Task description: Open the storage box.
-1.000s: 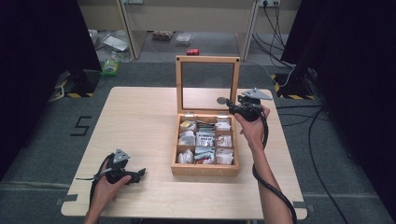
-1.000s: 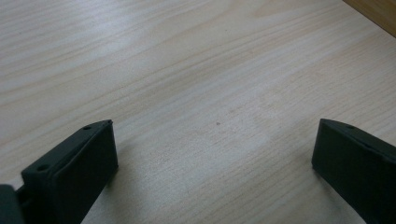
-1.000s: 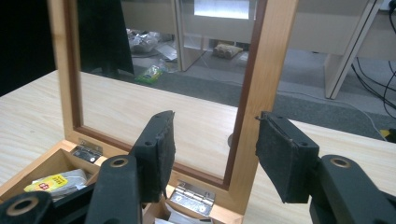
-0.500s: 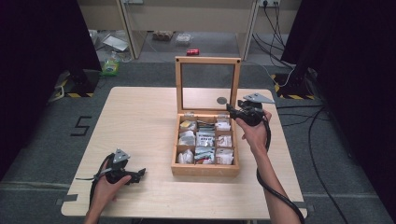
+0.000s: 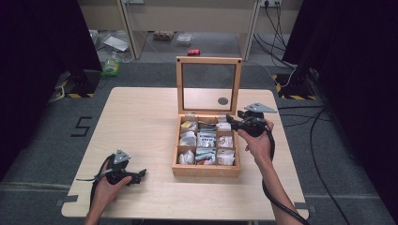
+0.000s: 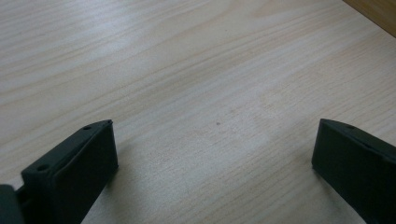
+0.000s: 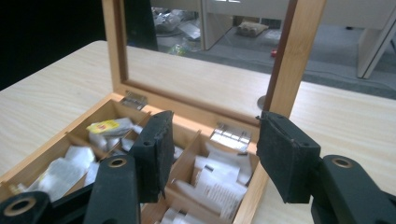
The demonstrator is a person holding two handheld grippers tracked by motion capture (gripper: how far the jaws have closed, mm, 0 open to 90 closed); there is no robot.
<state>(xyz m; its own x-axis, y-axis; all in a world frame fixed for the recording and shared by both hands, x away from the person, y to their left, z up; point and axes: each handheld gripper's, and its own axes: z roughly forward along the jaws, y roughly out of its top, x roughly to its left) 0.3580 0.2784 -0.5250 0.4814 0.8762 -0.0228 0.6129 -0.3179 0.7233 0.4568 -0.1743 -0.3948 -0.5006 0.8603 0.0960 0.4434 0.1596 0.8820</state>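
A wooden box (image 5: 206, 168) with a raised glass lid (image 5: 208, 86) stands on the table, its compartments holding several sachets (image 5: 205, 139). My right gripper (image 5: 231, 119) hovers at the box's back right corner, jaws open, nothing between them. In the right gripper view its jaws frame the back right compartment and a lid hinge (image 7: 229, 133), with sachets (image 7: 219, 184) below and a yellow-labelled sachet (image 7: 103, 126) further left. My left gripper (image 5: 141, 174) rests on the table at the front left, open. Bare wood lies between its fingers (image 6: 77, 165).
The light wooden table (image 5: 141, 117) has free surface left of the box and behind the lid. A small dark disc (image 5: 223, 101) lies on the table behind the glass. The floor beyond holds cables, clutter and black stands. A corner of the box (image 6: 373, 11) shows in the left gripper view.
My right gripper has moved a little down and toward the front, from beside the lid to the box's back right corner. The left gripper has stayed still.
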